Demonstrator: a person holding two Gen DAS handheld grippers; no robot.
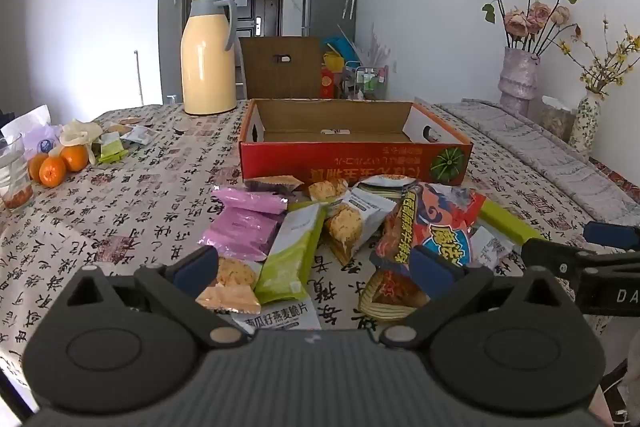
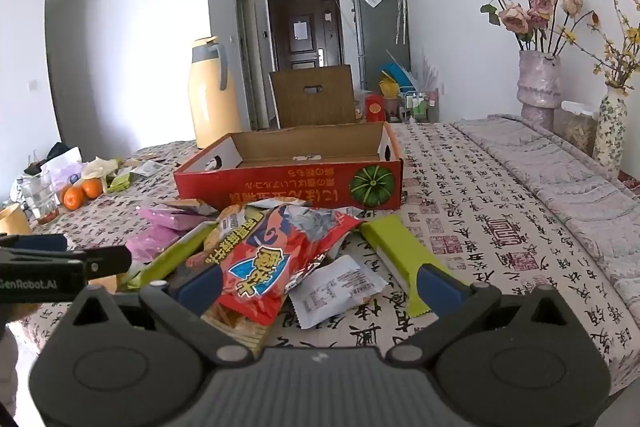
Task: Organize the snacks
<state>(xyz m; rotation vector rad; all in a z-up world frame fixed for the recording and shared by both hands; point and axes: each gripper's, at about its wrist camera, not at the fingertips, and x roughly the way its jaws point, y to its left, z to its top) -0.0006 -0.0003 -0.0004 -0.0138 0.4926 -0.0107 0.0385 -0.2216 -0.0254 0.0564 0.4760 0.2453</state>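
A heap of snack packets lies on the patterned tablecloth in front of a red cardboard box [image 1: 352, 157] [image 2: 288, 183] whose inside is bare brown card. The heap holds pink packets [image 1: 244, 227], a green-and-white bar [image 1: 294, 247], a cracker packet [image 1: 348, 223], a big red chip bag [image 1: 436, 223] [image 2: 280, 251], a white sachet [image 2: 336, 287] and a lime-green bar [image 2: 396, 255]. My left gripper [image 1: 316, 267] stands open just short of the heap, nothing pinched. My right gripper [image 2: 320, 283] is open too, its fingers on either side of the red bag's near end and the sachet without pressing them.
A yellow thermos jug [image 1: 208, 59] stands behind the box at left. Oranges [image 1: 60, 163], a glass [image 1: 14, 171] and wrappers sit at far left. Vases of dried flowers [image 1: 518, 79] and a folded grey cloth [image 1: 560, 155] line the right side.
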